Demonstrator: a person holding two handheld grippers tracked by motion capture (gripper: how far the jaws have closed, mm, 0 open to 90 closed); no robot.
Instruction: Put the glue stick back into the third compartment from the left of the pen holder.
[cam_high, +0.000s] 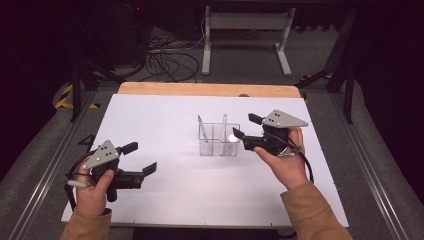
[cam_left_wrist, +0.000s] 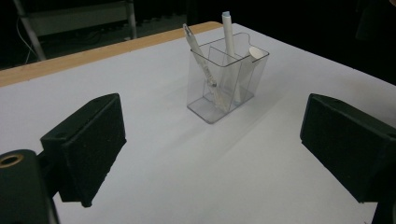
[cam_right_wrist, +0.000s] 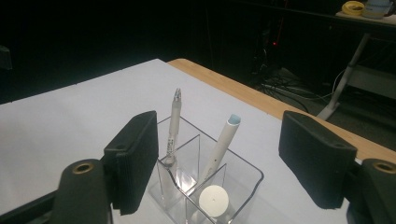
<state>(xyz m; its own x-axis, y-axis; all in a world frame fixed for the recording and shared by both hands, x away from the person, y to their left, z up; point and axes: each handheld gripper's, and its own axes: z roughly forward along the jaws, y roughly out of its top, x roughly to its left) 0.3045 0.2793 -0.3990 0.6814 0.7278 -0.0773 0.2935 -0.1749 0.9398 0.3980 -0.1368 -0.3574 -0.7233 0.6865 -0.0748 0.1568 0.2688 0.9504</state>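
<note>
Jaws of the right gripper (cam_high: 244, 126) stand apart and empty at three o'clock of the clear organizer (cam_high: 219, 140), left gripper (cam_high: 140, 158) gaping too.

Clear plastic holder (cam_high: 219, 139) stands mid-table, sole obstacle on white tabletop (cam_high: 160, 120). Two pens (cam_right_wrist: 173, 126) and white round-topped item (cam_right_wrist: 214, 200) stick up from compartments, blocking straight drop-in. Wide bare surface left, front and behind holder. Right gripper (cam_high: 247, 131) hovers just beside holder's right wall.
</note>
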